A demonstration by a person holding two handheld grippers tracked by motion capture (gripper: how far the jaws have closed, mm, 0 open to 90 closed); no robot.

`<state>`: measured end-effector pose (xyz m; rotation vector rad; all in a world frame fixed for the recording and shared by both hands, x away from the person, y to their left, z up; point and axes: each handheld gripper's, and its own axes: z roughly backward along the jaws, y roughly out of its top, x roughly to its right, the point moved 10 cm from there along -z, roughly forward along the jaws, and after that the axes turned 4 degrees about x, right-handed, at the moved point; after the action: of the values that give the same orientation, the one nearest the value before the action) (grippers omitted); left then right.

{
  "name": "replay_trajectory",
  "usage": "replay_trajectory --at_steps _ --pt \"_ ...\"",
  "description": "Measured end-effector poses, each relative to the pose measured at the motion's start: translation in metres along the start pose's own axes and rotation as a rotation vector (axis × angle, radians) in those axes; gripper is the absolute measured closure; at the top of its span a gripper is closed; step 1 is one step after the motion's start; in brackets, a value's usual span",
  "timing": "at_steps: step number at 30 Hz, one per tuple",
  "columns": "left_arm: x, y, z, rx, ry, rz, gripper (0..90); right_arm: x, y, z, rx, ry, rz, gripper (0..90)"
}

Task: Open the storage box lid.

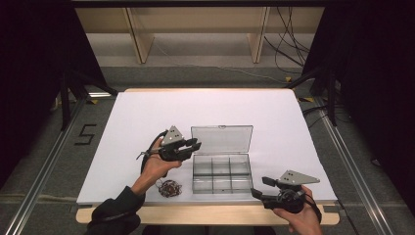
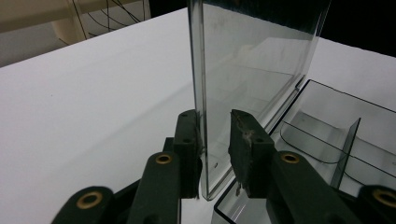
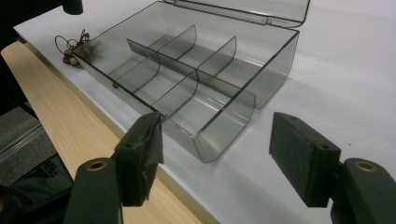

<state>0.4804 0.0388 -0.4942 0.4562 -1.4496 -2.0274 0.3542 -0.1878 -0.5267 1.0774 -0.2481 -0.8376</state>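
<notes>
At the table's near edge the right gripper (image 1: 259,187) hangs with its jaws spread and nothing between them, just off the front right corner of the clear compartment box (image 1: 221,174). A small tangle of wire (image 1: 169,188) lies near the box's left front corner. Farther back, the left gripper (image 1: 194,147) straddles the raised lid (image 1: 221,139) at its left edge, one pad touching it, the other just apart.
</notes>
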Motion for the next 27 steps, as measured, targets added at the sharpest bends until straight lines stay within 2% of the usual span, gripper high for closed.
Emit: replay_trajectory --at_steps 4,5,6,8,11,12,13,17,19,20,21,22,26,27 --pt "-0.001 -0.002 -0.001 -0.012 -0.002 -0.011 71.4 -0.002 -0.002 0.001 -0.014 -0.003 -0.007 33.7" --pt "-0.001 -0.002 -0.002 -0.011 0.002 -0.005 71.1 -0.002 -0.003 -0.001 -0.014 0.014 0.014 31.5" --pt "-0.002 -0.003 -0.003 -0.013 -0.002 -0.009 71.1 -0.002 -0.003 -0.001 -0.014 0.014 0.014 31.5" --pt "-0.003 -0.005 -0.005 -0.020 0.009 0.003 70.8 -0.002 -0.005 0.001 -0.019 -0.008 -0.008 31.0" --pt "-0.005 -0.007 -0.006 -0.023 0.005 -0.001 71.2 -0.005 -0.006 0.001 -0.019 -0.001 -0.030 30.8" --pt "-0.006 -0.008 -0.006 -0.027 0.015 0.003 71.2 -0.006 -0.007 0.001 -0.020 0.008 -0.032 30.8" --pt "-0.006 -0.008 -0.006 -0.027 0.015 0.003 71.2 -0.004 -0.006 0.000 -0.015 0.005 -0.005 30.9" --pt "-0.006 -0.009 -0.007 -0.028 0.017 0.017 71.1 -0.003 -0.007 0.001 -0.014 0.001 0.011 30.9" --pt "-0.007 -0.009 -0.008 -0.029 0.018 0.008 71.1 -0.005 -0.008 0.001 -0.019 0.014 -0.005 30.9" --pt "-0.007 -0.009 -0.008 -0.029 0.010 0.004 71.0 -0.007 -0.009 0.002 -0.025 0.010 -0.039 30.9" --pt "-0.007 -0.009 -0.008 -0.031 0.011 0.003 71.1 -0.005 -0.009 0.001 -0.023 0.001 -0.026 30.9" --pt "-0.008 -0.010 -0.008 -0.031 0.017 0.000 71.0 -0.007 -0.009 0.002 -0.027 0.006 -0.038 30.9" --pt "-0.008 -0.010 -0.009 -0.035 0.014 0.004 70.9 -0.006 -0.010 0.003 -0.029 0.004 -0.030 31.0" --pt "-0.008 -0.011 -0.009 -0.031 0.010 0.012 70.9 -0.002 -0.008 0.001 -0.011 -0.008 0.008 31.0"
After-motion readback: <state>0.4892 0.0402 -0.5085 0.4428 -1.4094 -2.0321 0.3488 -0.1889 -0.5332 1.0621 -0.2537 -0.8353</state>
